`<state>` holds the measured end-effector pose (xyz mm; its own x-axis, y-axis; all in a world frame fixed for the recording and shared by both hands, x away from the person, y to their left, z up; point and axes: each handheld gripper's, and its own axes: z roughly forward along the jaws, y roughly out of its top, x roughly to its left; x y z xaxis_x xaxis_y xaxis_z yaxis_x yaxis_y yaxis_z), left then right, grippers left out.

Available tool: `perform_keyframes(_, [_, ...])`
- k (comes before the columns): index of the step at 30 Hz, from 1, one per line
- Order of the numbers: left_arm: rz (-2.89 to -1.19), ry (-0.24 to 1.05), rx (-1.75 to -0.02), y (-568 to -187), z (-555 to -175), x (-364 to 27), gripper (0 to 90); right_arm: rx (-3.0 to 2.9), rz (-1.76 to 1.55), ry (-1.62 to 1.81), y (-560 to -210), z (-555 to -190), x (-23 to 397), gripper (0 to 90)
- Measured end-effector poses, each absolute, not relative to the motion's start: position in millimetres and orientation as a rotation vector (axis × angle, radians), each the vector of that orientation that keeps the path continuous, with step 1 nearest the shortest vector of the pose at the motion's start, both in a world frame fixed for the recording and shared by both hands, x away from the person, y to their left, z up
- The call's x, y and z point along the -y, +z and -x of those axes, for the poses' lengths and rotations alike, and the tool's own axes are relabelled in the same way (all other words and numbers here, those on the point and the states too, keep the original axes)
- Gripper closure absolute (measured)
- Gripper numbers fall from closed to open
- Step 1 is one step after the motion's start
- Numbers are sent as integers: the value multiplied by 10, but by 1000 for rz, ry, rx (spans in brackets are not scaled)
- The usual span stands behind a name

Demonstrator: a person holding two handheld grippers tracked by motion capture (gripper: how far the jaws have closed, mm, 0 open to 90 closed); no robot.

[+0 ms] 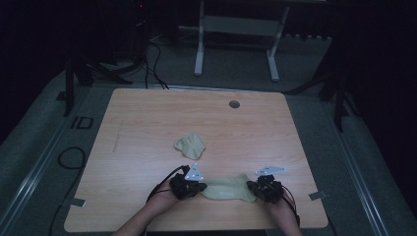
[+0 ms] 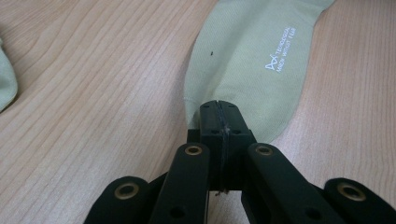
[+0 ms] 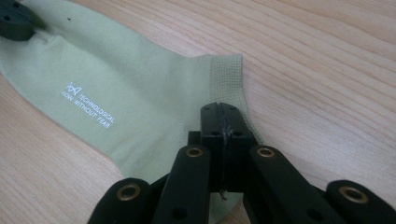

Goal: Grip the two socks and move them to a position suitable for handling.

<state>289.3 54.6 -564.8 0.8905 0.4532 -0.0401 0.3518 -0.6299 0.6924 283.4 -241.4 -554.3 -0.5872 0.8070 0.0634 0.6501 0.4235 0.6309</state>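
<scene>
- Sock [image 1: 228, 188], pale green, flat on the counter [image 1: 147, 128] near its front edge, stretched between both tools.
- Left tool [image 2: 218, 108]: jaws together, apparently pinching one end.
- Right tool [image 3: 218, 111]: jaws together on the cuff edge.
- Handling: keep even tension, lift both ends level.
- Second sock [image 1: 190, 143]: crumpled mid-counter.
- Obscured: fabric inside the jaws.
</scene>
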Motion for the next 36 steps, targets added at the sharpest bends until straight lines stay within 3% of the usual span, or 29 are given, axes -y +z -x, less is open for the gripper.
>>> perform_keyframes(8, [-2308,180,-600,-5619,-2886,-560,884,-2445,-1274,928,-5510,-2826,2405,894])
perform_keyframes(12, [-2264,214,-624,-5476,-2824,-653,790,-2428,-1238,982,-5376,-2806,2389,865])
perform_keyframes(14, [-2264,203,-635,-5423,-2811,-718,670,-2428,-1210,989,-5309,-2825,2368,838])
perform_keyframes(18, [-2247,233,-668,-5389,-2762,-862,584,-2446,-1163,987,-5200,-2910,2291,710])
perform_keyframes(23, [-2229,220,-702,-5416,-2697,-1034,583,-2456,-1112,978,-5111,-3042,2160,569])
perform_keyframes(36, [-2238,193,-799,-5562,-2532,-1341,584,-2562,-1093,947,-5010,-3390,1698,434])
